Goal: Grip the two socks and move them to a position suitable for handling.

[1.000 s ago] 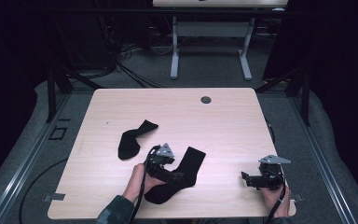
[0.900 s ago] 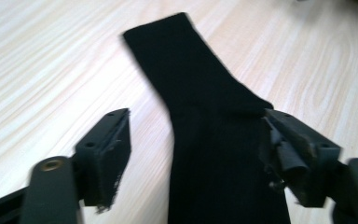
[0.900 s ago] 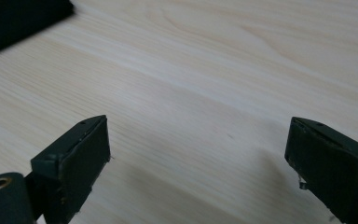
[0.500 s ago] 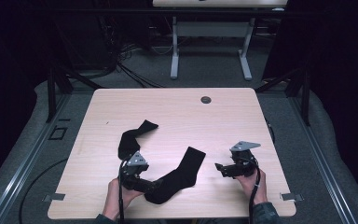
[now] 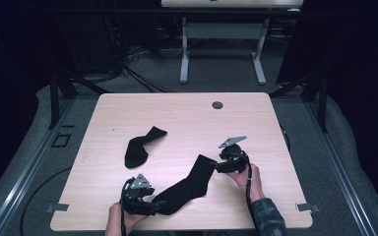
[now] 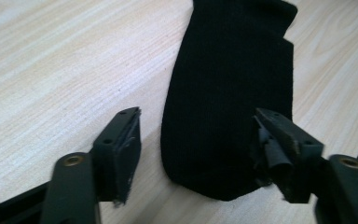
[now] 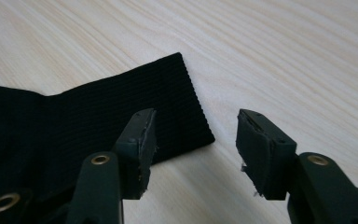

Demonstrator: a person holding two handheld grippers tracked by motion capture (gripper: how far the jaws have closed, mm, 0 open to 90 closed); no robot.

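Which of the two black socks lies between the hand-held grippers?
The longer black fabric sock near the table's front edge, stretched diagonally, a hand-held gripper at each end. The other black sock lies apart, farther back and left, untouched.

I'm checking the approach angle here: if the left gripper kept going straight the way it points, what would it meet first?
Most likely the toe end of the nearer black sock, which lies between the left gripper's open jaws, flat on the table. Depth is hard to judge; neither pad looks pressed on it.

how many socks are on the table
2. One black sock lies alone left of the table's middle. The other sock lies nearer the person, its toe between the left tongs and its cuff at the right tongs. None looks hidden.
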